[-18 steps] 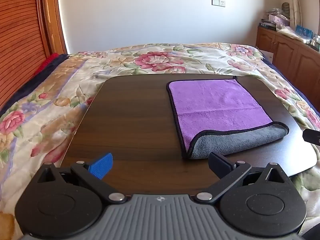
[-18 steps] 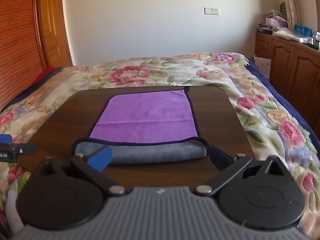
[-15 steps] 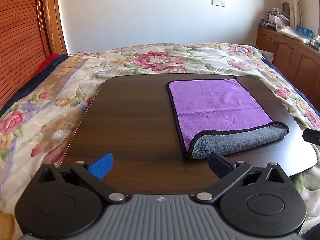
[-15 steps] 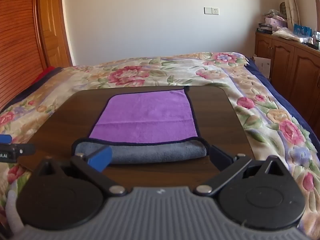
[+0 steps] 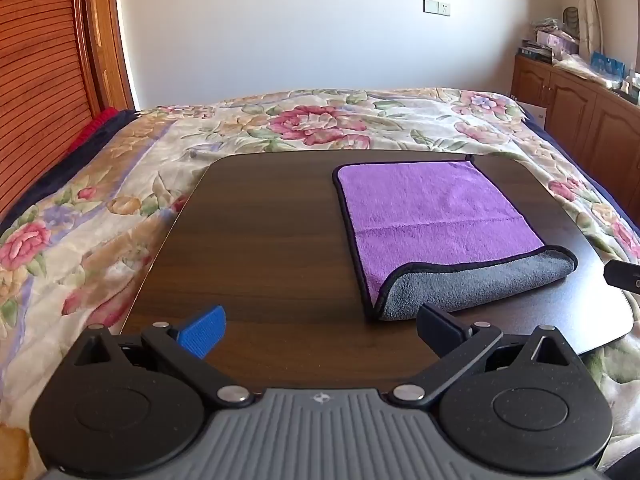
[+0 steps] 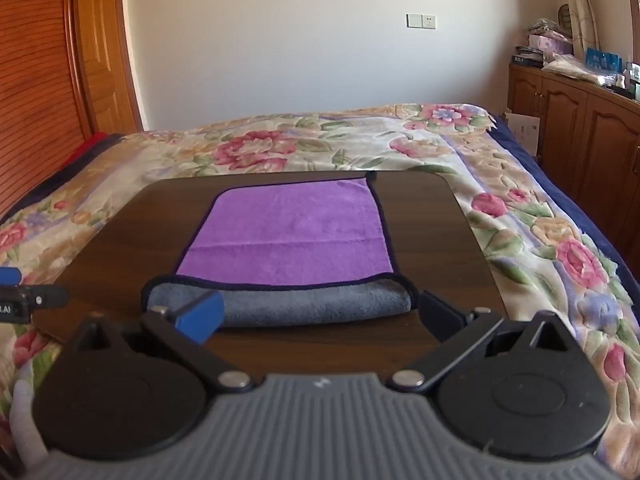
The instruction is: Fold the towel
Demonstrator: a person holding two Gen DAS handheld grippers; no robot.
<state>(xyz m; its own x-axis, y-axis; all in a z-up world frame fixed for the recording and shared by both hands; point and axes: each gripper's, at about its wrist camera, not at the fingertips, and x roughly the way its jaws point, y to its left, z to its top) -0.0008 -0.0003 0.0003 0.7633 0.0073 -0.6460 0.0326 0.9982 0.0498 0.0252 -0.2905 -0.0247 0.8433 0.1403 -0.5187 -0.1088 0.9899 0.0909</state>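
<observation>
A purple towel [image 5: 432, 208] with a grey underside and dark trim lies folded on a dark wooden table [image 5: 264, 240], its rolled grey fold edge nearest me. It also shows in the right wrist view [image 6: 292, 232]. My left gripper [image 5: 320, 328] is open and empty, above the table's near edge, left of the towel's near corner. My right gripper [image 6: 320, 316] is open and empty, just in front of the grey fold. The left gripper's tip [image 6: 24, 300] shows at the left of the right wrist view.
The table [image 6: 432, 216] rests on a bed with a floral cover [image 5: 100, 216]. A wooden headboard [image 5: 36, 92] stands at the left. Wooden cabinets [image 6: 580, 140] with clutter on top line the right wall.
</observation>
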